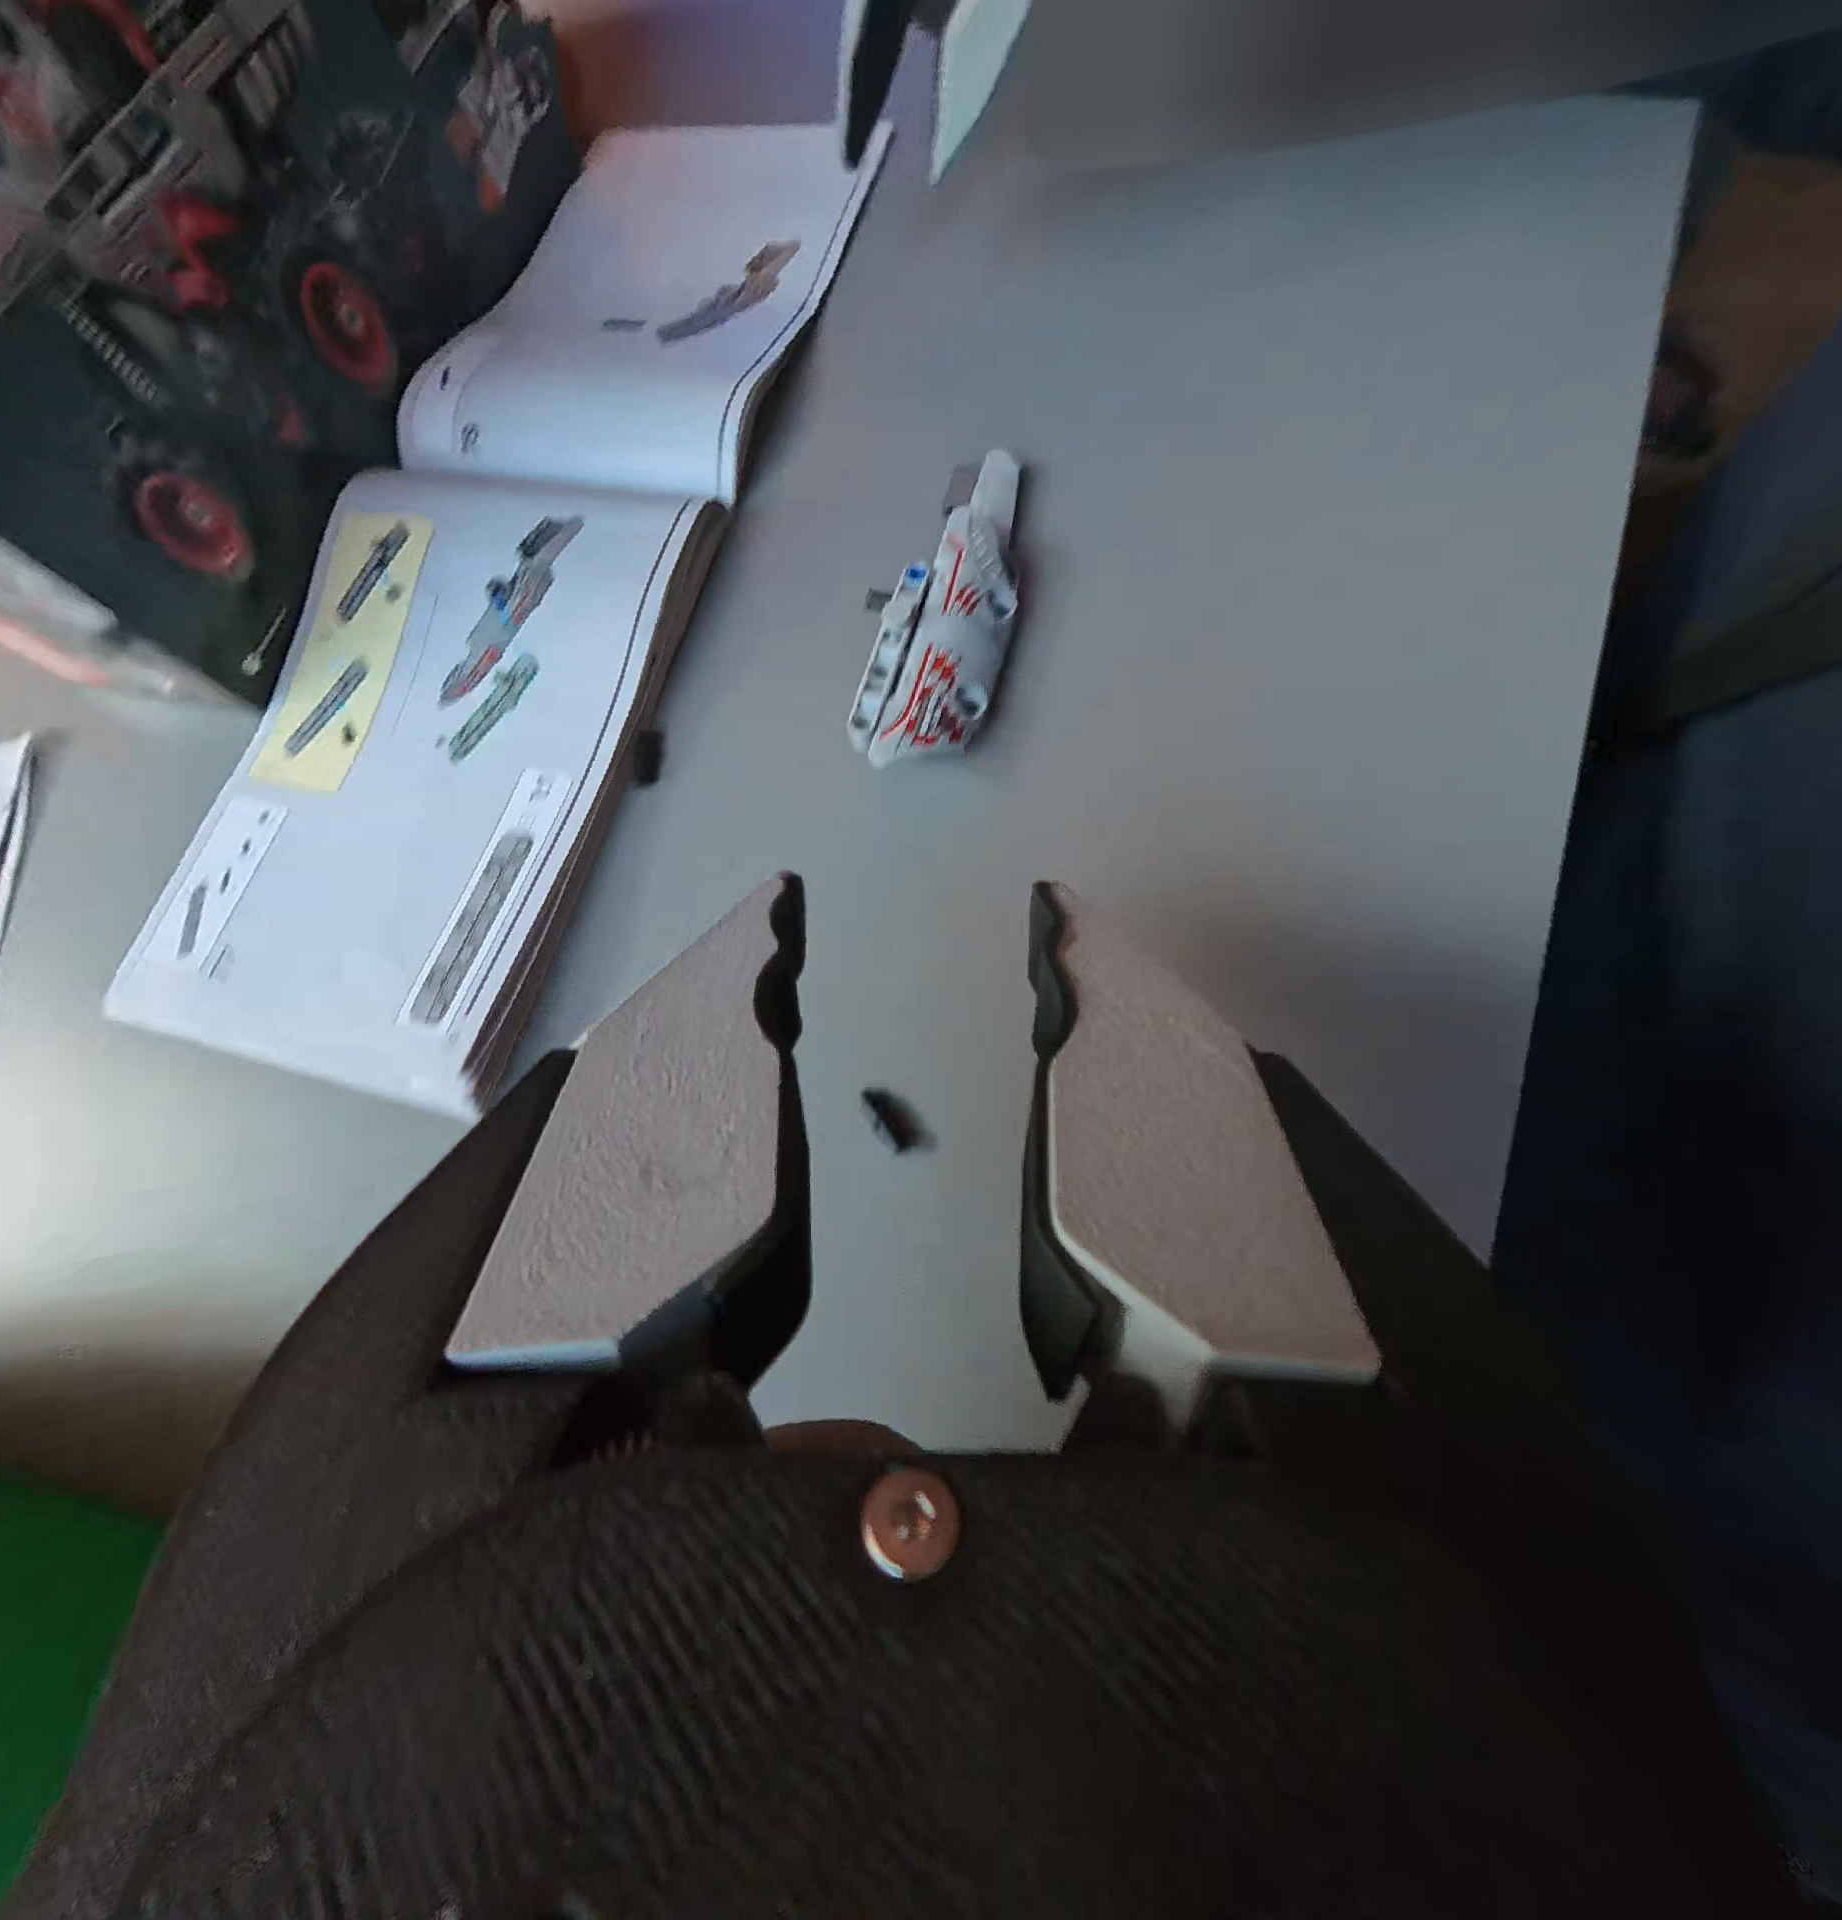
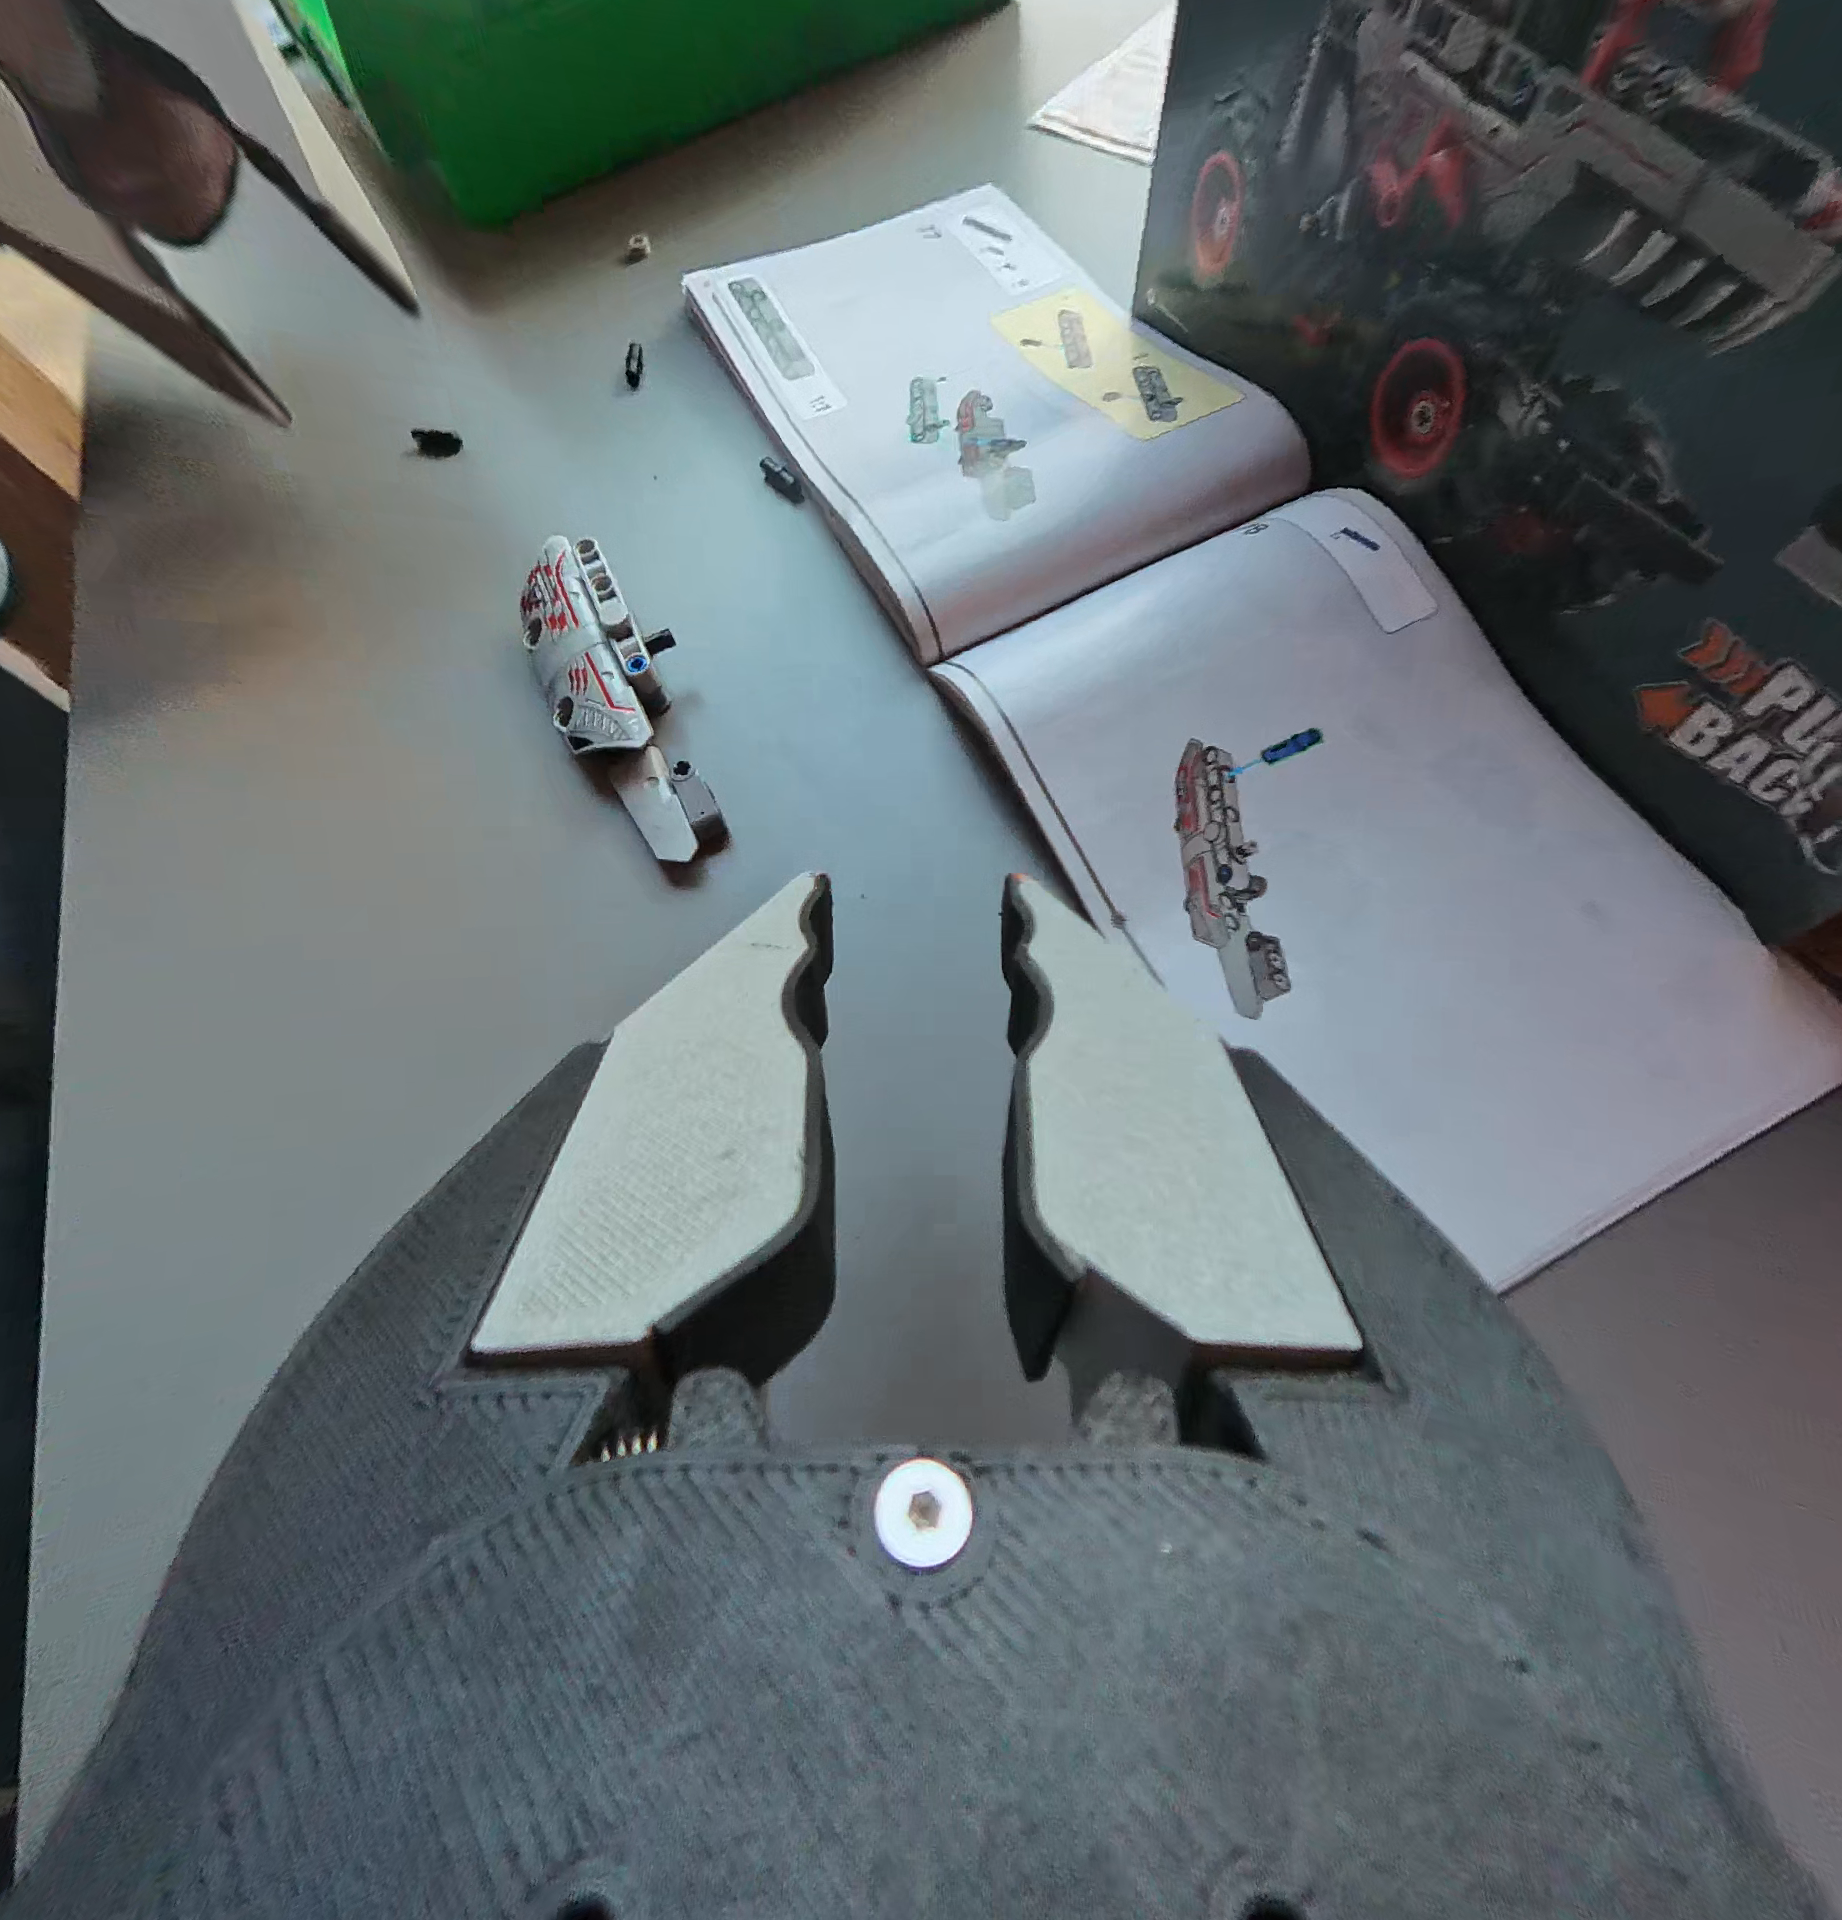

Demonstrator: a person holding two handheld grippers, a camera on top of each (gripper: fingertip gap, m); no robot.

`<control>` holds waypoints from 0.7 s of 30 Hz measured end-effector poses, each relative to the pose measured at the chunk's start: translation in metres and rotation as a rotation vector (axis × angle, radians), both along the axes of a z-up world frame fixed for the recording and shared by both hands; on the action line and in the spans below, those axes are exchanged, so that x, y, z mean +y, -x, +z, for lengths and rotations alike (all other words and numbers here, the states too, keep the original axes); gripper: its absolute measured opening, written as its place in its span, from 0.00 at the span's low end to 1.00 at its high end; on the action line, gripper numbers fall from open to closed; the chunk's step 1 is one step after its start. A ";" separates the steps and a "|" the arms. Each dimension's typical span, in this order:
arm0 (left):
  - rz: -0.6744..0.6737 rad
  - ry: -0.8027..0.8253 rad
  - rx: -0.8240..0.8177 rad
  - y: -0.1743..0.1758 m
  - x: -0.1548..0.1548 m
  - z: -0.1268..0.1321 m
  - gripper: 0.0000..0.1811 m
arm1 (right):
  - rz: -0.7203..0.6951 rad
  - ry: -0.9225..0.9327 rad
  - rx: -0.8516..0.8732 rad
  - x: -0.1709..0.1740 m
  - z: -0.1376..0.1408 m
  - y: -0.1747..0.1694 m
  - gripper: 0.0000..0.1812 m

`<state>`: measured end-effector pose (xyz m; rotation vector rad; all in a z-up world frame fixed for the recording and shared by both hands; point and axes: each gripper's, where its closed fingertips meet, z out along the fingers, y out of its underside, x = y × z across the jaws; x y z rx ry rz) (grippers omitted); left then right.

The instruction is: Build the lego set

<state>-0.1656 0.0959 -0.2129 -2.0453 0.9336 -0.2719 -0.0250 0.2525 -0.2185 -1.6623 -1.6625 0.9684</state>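
A small white, grey and red lego assembly (image 1: 943, 613) lies on the grey table, beyond my left gripper (image 1: 917, 899), which is open and empty. A small black pin (image 1: 896, 1120) lies on the table between the left fingers, below them. In the right wrist view the assembly (image 2: 610, 691) lies ahead and left of my right gripper (image 2: 917, 899), which is open and empty. Loose black pins (image 2: 436, 444) (image 2: 634, 365) (image 2: 782, 479) lie beyond the assembly. The left gripper's fingertips (image 2: 273, 405) show at the upper left.
An open instruction booklet (image 1: 460, 727) (image 2: 1312, 810) lies beside the assembly. The dark set box (image 1: 221, 260) (image 2: 1571, 364) stands behind it. A green bin (image 2: 605, 94) stands at the far end, with a small tan piece (image 2: 638, 246) near it. The table edge (image 1: 1582, 727) runs along the right. Across from one pair of fingers to the other is roughly 20 centimetres. My right tips are about 25 centimetres from the small black pin (image 1: 896, 1120), my left tips only 6 centimetres. My right wrist view (image 2: 431, 448) looks at it from another angle.
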 end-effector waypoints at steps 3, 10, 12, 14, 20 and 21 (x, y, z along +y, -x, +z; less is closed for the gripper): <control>0.088 0.015 0.005 0.020 -0.009 -0.001 0.20 | 0.014 -0.029 -0.046 -0.006 -0.010 0.004 0.16; 0.135 0.013 -0.056 0.035 -0.029 0.004 0.19 | -0.023 -0.094 -0.063 0.001 -0.018 0.007 0.15; 0.140 -0.016 -0.101 0.038 -0.040 0.016 0.19 | -0.033 -0.087 -0.048 0.003 -0.018 0.008 0.16; 0.155 -0.032 -0.129 0.046 -0.051 0.025 0.19 | -0.035 -0.076 -0.036 0.003 -0.018 0.009 0.16; 0.441 -0.035 -0.082 0.134 -0.091 0.043 0.16 | -0.079 -0.120 -0.015 0.013 -0.017 0.011 0.15; 0.496 0.006 -0.104 0.149 -0.099 0.043 0.16 | -0.088 -0.117 -0.011 0.014 -0.017 0.011 0.15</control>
